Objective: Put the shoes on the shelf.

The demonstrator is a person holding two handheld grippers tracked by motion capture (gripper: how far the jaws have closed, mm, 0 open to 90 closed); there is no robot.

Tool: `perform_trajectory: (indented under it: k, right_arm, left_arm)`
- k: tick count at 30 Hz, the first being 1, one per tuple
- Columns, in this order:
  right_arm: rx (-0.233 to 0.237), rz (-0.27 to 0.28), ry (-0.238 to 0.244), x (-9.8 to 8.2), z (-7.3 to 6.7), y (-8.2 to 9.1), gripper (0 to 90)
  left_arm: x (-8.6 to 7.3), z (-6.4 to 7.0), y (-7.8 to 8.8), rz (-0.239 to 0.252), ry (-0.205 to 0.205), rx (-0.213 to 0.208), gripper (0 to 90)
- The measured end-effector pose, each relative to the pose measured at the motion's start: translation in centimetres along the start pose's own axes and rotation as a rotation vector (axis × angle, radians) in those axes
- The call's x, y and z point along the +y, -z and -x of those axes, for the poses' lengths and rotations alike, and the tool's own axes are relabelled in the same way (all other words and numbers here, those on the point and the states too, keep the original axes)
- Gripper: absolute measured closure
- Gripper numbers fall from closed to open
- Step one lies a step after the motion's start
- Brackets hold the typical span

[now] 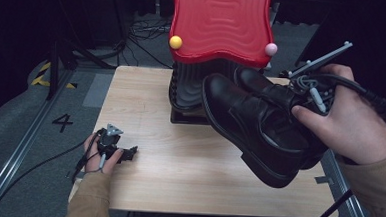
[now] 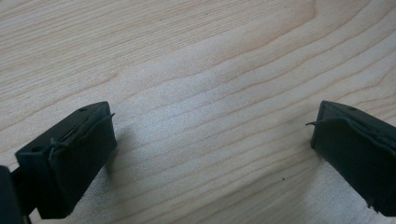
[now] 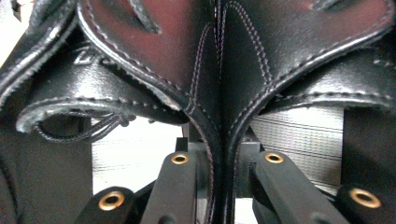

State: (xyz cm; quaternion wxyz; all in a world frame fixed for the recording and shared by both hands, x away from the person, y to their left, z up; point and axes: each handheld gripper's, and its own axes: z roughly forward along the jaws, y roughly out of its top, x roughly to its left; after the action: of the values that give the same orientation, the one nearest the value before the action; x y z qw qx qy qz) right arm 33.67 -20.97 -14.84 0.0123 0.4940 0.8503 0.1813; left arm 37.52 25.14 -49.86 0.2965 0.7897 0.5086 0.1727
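High view showed the left gripper (image 1: 128, 154) resting on the wooden table (image 1: 188, 158), jaws spread wide with nothing between them. Farther right, the right gripper (image 1: 302, 94) pinched two black shoes (image 1: 252, 124) together, lifted above the table's right side.

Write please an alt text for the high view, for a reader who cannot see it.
The right claw holds a pair of black leather shoes in the air above a wooden table. The left claw rests on the table's near left corner, and a red wavy-topped stand stands behind.
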Motion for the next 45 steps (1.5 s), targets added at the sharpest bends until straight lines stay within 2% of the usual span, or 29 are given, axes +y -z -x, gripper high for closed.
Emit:
perform_trajectory:
  k: [4, 8, 9, 13, 18, 23, 27, 28, 31, 36, 42, 45]
  right_arm:
    - [0.019, 0.005, 0.006, 1.1, -0.4, 1.6, 82.5]
    - [0.013, 0.029, 0.016, 1.9, -1.0, 2.7, 82.5]
    - [0.008, 0.042, 0.014, 2.5, -1.3, 3.6, 82.5]
    - [0.006, 0.053, 0.013, 3.6, -1.6, 4.4, 82.5]
    - [-0.024, 0.086, -0.008, 6.7, -1.9, 5.5, 82.5]
    - [-0.063, 0.120, -0.047, 10.1, -1.7, 6.1, 82.5]
    - [-0.082, 0.138, -0.083, 12.3, -1.4, 6.3, 82.5]
    - [-0.082, 0.138, -0.083, 12.3, -1.4, 6.3, 82.5]
    - [-0.106, 0.160, -0.108, 14.4, -1.2, 6.3, 82.5]
    - [-0.113, 0.191, -0.139, 16.9, -0.9, 6.4, 82.6]
    - [-0.143, 0.267, -0.165, 20.8, -0.9, 6.1, 82.6]
    - [-0.161, 0.284, -0.174, 21.7, -0.8, 5.9, 82.6]
  left_arm:
    - [0.0, 0.0, 0.0, 0.000, 0.000, -0.004, 0.3]
    - [0.0, -0.1, 0.1, -0.010, -0.003, -0.007, 0.3]
    - [0.0, 0.0, 0.1, -0.010, -0.002, -0.007, 0.3]
    - [0.1, -0.1, 0.1, -0.008, -0.010, -0.003, 0.3]
    - [0.1, -0.1, 0.1, -0.008, -0.009, -0.003, 0.3]
    - [0.1, -0.1, 0.1, -0.008, -0.009, -0.004, 0.3]
    - [0.1, -0.1, 0.1, -0.006, -0.003, -0.004, 0.3]
    - [0.1, -0.1, 0.1, -0.006, -0.003, -0.004, 0.3]
    - [0.1, -0.1, 0.1, -0.006, -0.003, -0.004, 0.3]
    - [0.1, -0.1, 0.1, -0.007, -0.003, -0.004, 0.3]
    - [0.1, -0.1, 0.1, -0.007, -0.003, -0.004, 0.3]
    - [0.1, -0.1, 0.0, -0.007, -0.004, -0.004, 0.3]
